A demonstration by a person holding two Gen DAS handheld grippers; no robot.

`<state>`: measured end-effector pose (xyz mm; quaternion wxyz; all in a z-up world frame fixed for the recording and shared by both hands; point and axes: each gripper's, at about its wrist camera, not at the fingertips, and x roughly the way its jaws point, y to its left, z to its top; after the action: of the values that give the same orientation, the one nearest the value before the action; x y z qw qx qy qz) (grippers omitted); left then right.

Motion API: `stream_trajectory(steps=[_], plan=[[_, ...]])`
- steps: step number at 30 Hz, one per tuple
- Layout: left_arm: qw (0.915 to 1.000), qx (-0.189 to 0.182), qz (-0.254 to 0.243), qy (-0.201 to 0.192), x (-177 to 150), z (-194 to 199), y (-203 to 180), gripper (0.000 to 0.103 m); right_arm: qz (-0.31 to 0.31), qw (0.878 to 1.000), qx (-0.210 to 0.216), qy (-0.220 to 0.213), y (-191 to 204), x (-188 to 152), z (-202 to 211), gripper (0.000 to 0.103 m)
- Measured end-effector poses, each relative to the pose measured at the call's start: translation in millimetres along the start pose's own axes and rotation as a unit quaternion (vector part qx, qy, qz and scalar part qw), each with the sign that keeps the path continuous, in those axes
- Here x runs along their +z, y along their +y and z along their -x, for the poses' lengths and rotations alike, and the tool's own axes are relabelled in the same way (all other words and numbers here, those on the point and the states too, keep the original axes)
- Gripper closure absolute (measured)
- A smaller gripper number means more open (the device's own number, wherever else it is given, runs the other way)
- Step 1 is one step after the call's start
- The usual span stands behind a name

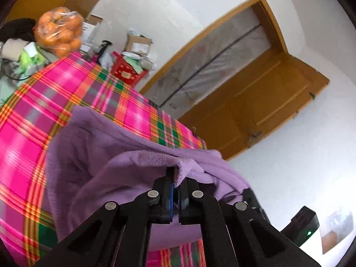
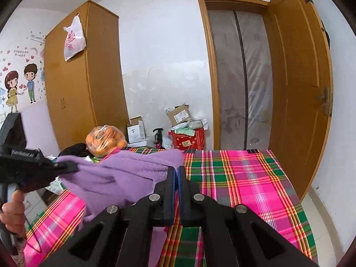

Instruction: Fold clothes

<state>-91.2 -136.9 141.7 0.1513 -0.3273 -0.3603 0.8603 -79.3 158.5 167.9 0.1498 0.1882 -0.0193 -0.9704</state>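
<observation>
A purple fleece garment (image 1: 106, 146) is held up over a table covered with a pink and green plaid cloth (image 1: 33, 115). My left gripper (image 1: 176, 175) is shut on a bunched edge of it, and fabric drapes over the right finger. In the right wrist view the garment (image 2: 115, 173) stretches between both tools. My right gripper (image 2: 176, 169) is shut on its right edge, with cloth hanging below the jaws. The left gripper (image 2: 73, 167) pinches the far left corner, with a person's hand (image 2: 13, 213) on its handle.
A bag of oranges (image 2: 104, 141) and dark clothing sit at the table's far left corner. Boxes and a red crate (image 2: 189, 139) stand against the wall behind. The plaid cloth (image 2: 244, 178) shows bare to the right. A wardrobe (image 2: 84, 77) and an open door (image 2: 298, 89) flank the room.
</observation>
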Motion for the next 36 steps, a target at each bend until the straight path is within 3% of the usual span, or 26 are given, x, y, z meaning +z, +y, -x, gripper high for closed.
stream_trajectory(steps=[13, 21, 30, 36], plan=[[0.9989, 0.029, 0.019, -0.032, 21, 12, 38, 0.101, -0.008, 0.999, -0.052, 0.010, -11, 15, -51, 0.101], [0.9962, 0.062, 0.055, -0.029, 24, 11, 76, 0.101, -0.027, 0.994, -0.089, 0.062, -39, -7, -89, 0.101], [0.9893, 0.106, 0.081, -0.059, 34, 28, 104, 0.101, -0.064, 0.991, -0.065, 0.095, -62, -27, -100, 0.101], [0.9875, 0.122, 0.083, -0.056, 30, 25, 115, 0.101, -0.091, 0.988, -0.044, 0.115, -76, -39, -104, 0.099]])
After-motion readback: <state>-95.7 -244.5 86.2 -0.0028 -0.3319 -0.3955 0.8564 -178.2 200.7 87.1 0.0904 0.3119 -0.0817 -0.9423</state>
